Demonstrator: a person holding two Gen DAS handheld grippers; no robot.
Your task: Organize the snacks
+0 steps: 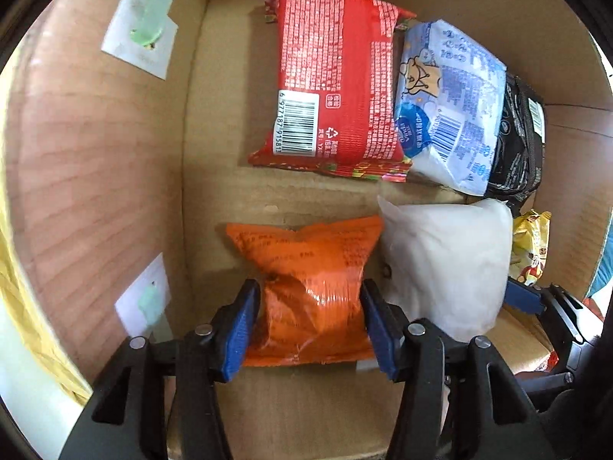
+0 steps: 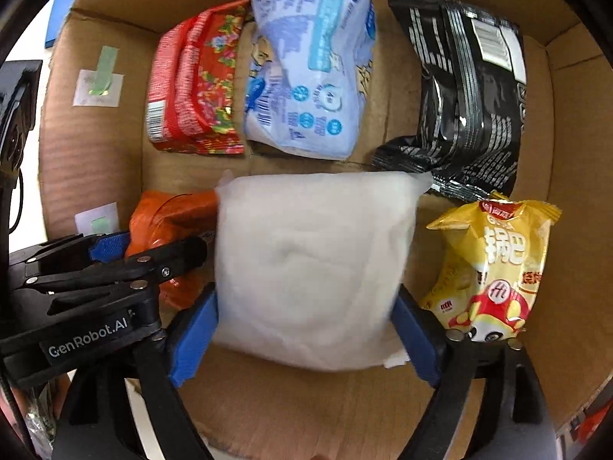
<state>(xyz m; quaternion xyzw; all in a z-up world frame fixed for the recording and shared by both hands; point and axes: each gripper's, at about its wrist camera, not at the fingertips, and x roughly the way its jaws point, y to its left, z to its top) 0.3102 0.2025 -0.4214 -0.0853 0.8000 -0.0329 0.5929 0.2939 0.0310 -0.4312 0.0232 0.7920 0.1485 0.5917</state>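
Snacks lie in two rows on the floor of a brown cardboard box (image 2: 536, 207). Far row: red foil packet with barcode (image 1: 329, 80), pale blue printed packet (image 1: 448, 103), black crinkled packet (image 2: 467, 99). Near row: orange foil packet (image 1: 310, 287), plain white puffy packet (image 2: 314, 268), yellow cartoon-printed packet (image 2: 494, 264).

Left gripper (image 1: 310, 326) points down into the box, blue fingers on either side of the orange packet, lightly against its creased sides; the grip looks loose, and whether it is pinching I cannot tell. Right gripper (image 2: 306, 329) has fingers spread wide around the white packet, pads right at its edges with no squeeze evident.

Step in hand, as I judge it: setting both packets down in the near row. Next move calls for fingers fully clear of the wrappers, then a straight lift out, without dragging either packet or nudging neighbours.
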